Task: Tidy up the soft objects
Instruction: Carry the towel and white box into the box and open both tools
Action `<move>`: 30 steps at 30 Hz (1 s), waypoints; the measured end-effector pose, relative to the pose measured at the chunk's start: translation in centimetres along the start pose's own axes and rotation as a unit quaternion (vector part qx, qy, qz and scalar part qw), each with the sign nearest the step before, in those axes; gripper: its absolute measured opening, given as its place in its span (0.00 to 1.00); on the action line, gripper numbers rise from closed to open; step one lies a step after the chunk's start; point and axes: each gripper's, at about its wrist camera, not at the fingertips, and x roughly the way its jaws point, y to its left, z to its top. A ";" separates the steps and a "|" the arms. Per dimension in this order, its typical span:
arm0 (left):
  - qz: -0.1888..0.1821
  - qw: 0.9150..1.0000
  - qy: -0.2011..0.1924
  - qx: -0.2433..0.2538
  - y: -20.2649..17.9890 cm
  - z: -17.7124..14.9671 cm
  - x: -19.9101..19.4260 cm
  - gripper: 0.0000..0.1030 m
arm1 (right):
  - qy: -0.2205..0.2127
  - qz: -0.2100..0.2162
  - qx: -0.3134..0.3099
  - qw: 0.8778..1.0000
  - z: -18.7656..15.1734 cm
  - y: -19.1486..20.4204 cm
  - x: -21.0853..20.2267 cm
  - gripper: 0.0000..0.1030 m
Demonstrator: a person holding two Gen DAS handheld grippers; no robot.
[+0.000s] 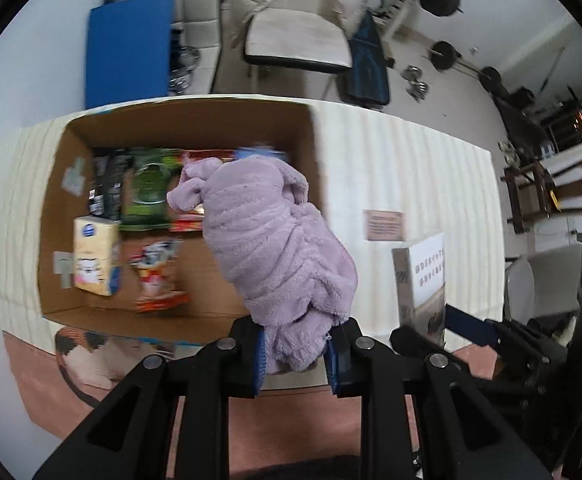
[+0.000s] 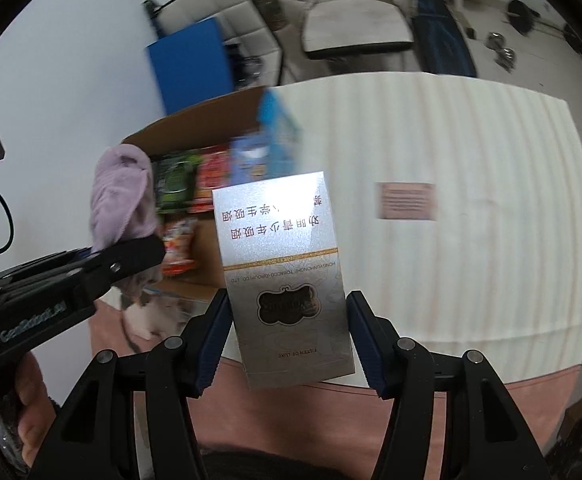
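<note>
My left gripper (image 1: 297,354) is shut on a lilac fleece cloth (image 1: 267,240), which hangs over the near right part of an open cardboard box (image 1: 195,124). The cloth also shows in the right wrist view (image 2: 121,196), with the left gripper (image 2: 91,268) below it. My right gripper (image 2: 287,336) is shut on a silver cigarette carton (image 2: 283,264) and holds it upright above the table's near edge, right of the box. The carton shows in the left wrist view (image 1: 421,284).
The box holds a yellow tissue pack (image 1: 95,256), a green pouch (image 1: 149,188), a black pouch (image 1: 105,186) and red snack packs (image 1: 157,280). It sits on a white ribbed table cover (image 1: 411,168). A pink card (image 1: 383,225) lies on the cover. A chair (image 1: 299,40) stands behind.
</note>
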 end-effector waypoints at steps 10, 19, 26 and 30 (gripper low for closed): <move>-0.046 0.994 0.082 -0.054 5.9 1.9 5.6 0.20 | 0.020 -0.028 -0.002 0.999 1.0 7.8 7.3 0.59; -0.060 0.991 0.112 -0.050 7.0 3.3 8.5 0.21 | 0.033 -0.067 -0.002 0.997 2.4 8.9 12.2 0.59; 0.011 0.989 0.122 -0.077 7.9 3.4 9.1 0.29 | 0.041 -0.074 0.004 0.996 2.6 8.7 13.9 0.64; 0.016 0.990 0.112 -0.078 8.3 3.2 8.3 0.46 | 0.036 -0.079 0.001 0.996 2.3 9.0 13.3 0.79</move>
